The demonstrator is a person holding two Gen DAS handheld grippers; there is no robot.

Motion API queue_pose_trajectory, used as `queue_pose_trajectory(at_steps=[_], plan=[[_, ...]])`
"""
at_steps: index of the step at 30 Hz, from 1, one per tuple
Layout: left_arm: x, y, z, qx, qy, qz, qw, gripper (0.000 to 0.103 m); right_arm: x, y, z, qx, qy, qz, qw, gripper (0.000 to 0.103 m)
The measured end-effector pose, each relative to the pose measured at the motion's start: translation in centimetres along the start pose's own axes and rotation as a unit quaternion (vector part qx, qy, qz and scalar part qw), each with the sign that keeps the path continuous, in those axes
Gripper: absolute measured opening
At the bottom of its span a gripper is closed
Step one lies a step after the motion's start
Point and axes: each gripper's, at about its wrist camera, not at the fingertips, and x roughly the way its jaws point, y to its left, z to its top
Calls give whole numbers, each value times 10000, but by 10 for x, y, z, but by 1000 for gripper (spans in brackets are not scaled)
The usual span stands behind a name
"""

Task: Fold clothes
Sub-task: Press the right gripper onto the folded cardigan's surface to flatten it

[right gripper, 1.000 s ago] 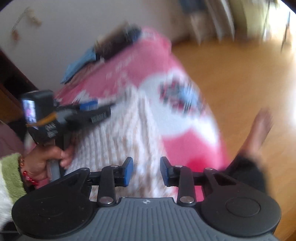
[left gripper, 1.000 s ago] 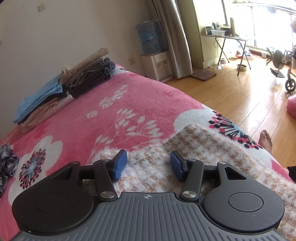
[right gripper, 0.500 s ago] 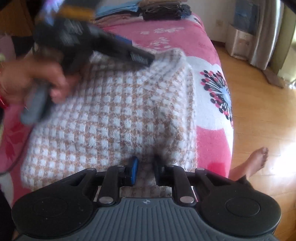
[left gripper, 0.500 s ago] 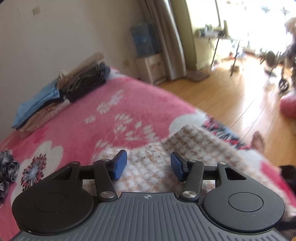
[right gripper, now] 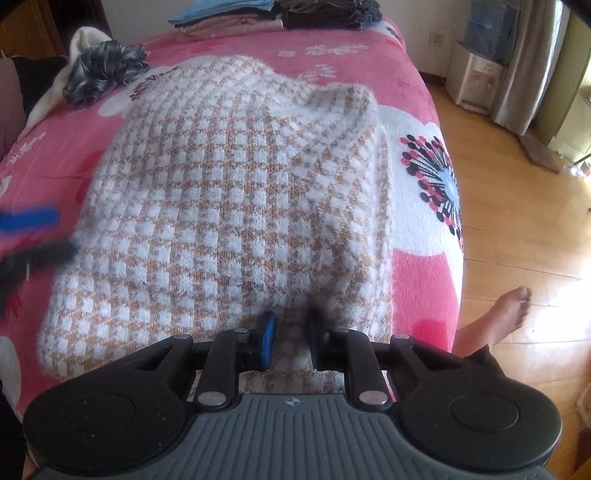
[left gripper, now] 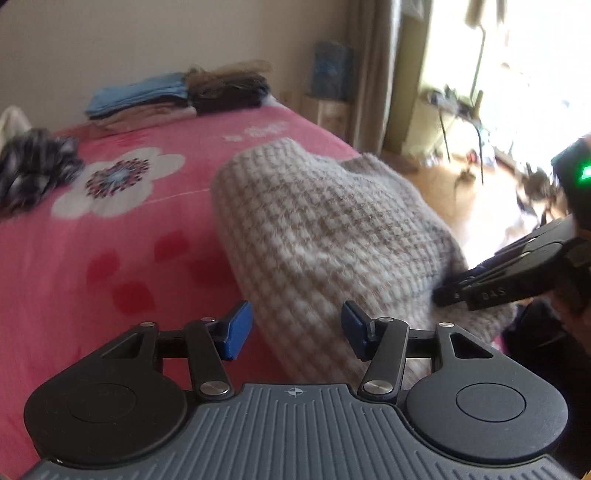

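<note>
A: Where is the sweater (right gripper: 236, 206)?

B: 1 checked sweater, flat on the pink bed (right gripper: 417, 295), spreading ahead of the right claw (right gripper: 290, 338). That claw pinches a fold of its near hem between the blue pads.

A: And the left claw (left gripper: 291, 328)?

B: Spread, nothing between its fingers. The sweater's edge bulges up just ahead of it and to its right; its pads touch no cloth that I can see.

A: Can you see 1 claw from the other?

B: Yes. From the left wrist the right claw shows at the far right, its tips buried in the sweater. From the right wrist the left claw is a blue-and-black blur at the left edge, beside the sweater.

A: What else is on the bed?

B: Far ahead of both claws, 2 folded piles (right gripper: 280, 14) side by side, 1 topped in blue, 1 dark. Ahead and left of the right claw, 1 crumpled plaid garment (right gripper: 105, 70) lying over 1 white one. 1 bare foot (right gripper: 511, 306) stands on the floor to the right claw's right.
</note>
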Motion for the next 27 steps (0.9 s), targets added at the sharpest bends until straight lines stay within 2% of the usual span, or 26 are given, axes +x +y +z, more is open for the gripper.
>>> queue_pose_trajectory(at_steps=[3,7,11,18,19,23,26,27], plan=[[-8,0,5,-70,-104,-101,9999,53,0,1,0,46,16,-56,10000,20],[-21,-4,3,99,-165,-324,9993,53,1,4,2,116,62,-147,9998,20],[-6,-12,-28,538,93,-177,9984,53,3,8,2,98,85,-261,9996,20],[-3,-9,-30,545,119,-180,9983,53,-4,23,10,-127,184,-596,9980,19],[-4,-8,-32,530,102,-189,9984,53,-11,28,15,-207,153,-655,9975,19],[-4,-3,-33,451,99,-277,9985,53,-54,57,32,-724,-650,-743,9925,19],[-4,-4,-35,497,79,-368,9981,53,-48,73,40,-1030,-798,-871,9876,19],[-4,-4,-35,520,70,-398,9978,53,-32,67,37,-961,-700,-875,9890,19]])
